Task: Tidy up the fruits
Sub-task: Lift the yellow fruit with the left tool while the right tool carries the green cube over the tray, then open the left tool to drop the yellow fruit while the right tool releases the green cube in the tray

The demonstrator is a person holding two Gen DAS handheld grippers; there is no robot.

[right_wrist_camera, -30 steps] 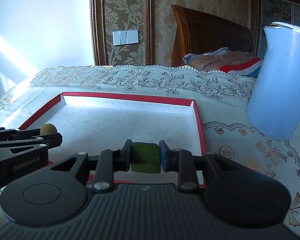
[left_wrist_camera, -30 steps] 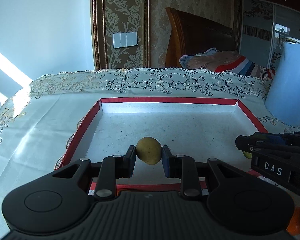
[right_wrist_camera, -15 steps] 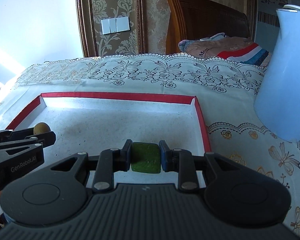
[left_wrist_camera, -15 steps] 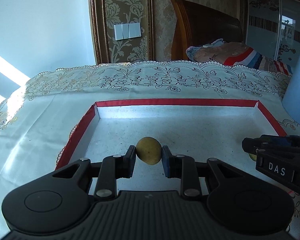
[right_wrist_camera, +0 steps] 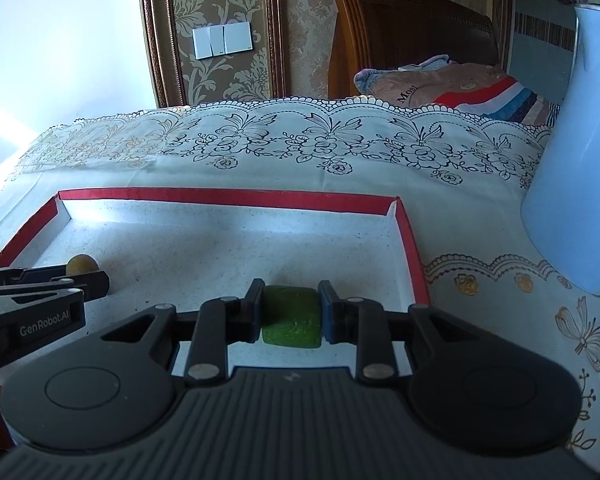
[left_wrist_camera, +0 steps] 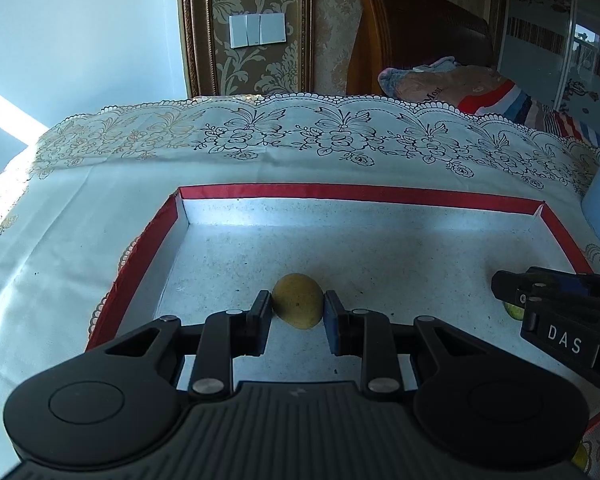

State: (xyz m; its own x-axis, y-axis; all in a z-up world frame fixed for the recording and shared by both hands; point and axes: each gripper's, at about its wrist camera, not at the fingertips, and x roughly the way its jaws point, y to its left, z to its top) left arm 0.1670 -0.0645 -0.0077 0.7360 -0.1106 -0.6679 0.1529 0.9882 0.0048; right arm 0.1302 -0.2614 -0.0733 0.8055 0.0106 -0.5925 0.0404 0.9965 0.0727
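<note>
Over the shallow red-rimmed white tray (left_wrist_camera: 352, 193), the left gripper (left_wrist_camera: 297, 312) pinches a round yellow-brown fruit (left_wrist_camera: 298, 300); the right gripper (right_wrist_camera: 291, 310) pinches a blocky green fruit (right_wrist_camera: 291, 317).

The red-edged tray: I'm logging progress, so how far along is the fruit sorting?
Nothing lies loose in the tray yet. In hand: the left claw is shut on a yellow-brown fruit and the right claw is shut on a green fruit, both held over the tray floor. Left: setting both down and letting go.
</note>
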